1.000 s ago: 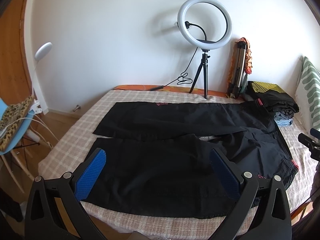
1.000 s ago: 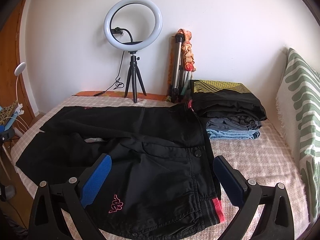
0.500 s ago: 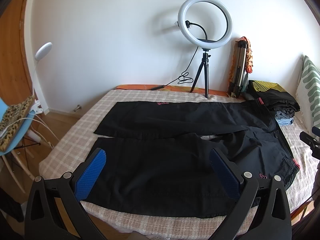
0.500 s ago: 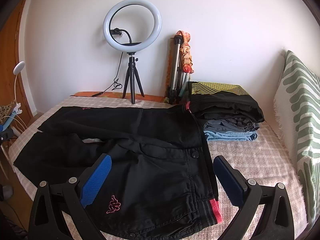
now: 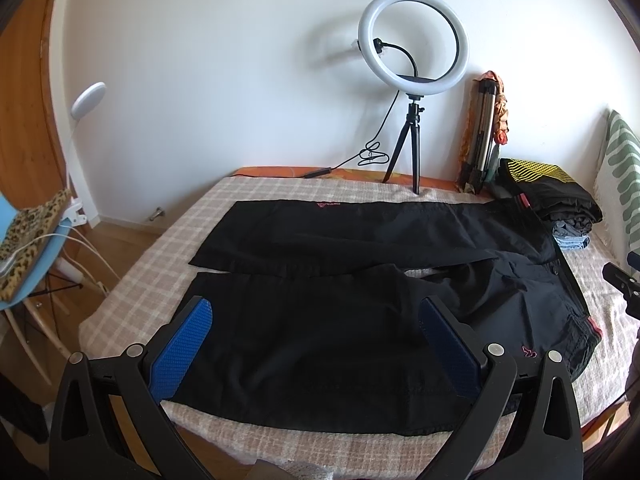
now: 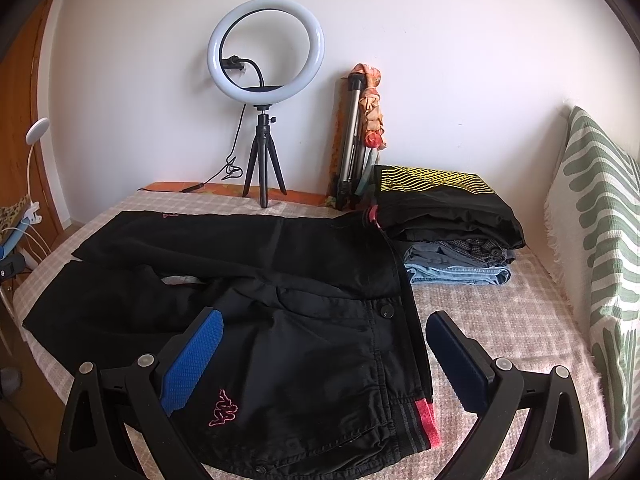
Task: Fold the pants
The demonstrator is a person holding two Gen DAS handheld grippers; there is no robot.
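Black pants (image 5: 360,300) lie flat across checked bed cover (image 5: 152,280) mid-frame; left gripper (image 5: 316,344) and right gripper (image 6: 320,354) hover wide open, holding nothing.

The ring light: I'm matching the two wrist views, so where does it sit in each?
Left wrist: ring light upper right of centre, behind the black pants.
Right wrist: ring light upper left of centre.
Shared landmark: the stack of folded clothes on the bed.

left gripper (image 5: 316,344): jaws wide apart (holding nothing) | right gripper (image 6: 320,354): jaws wide apart, level
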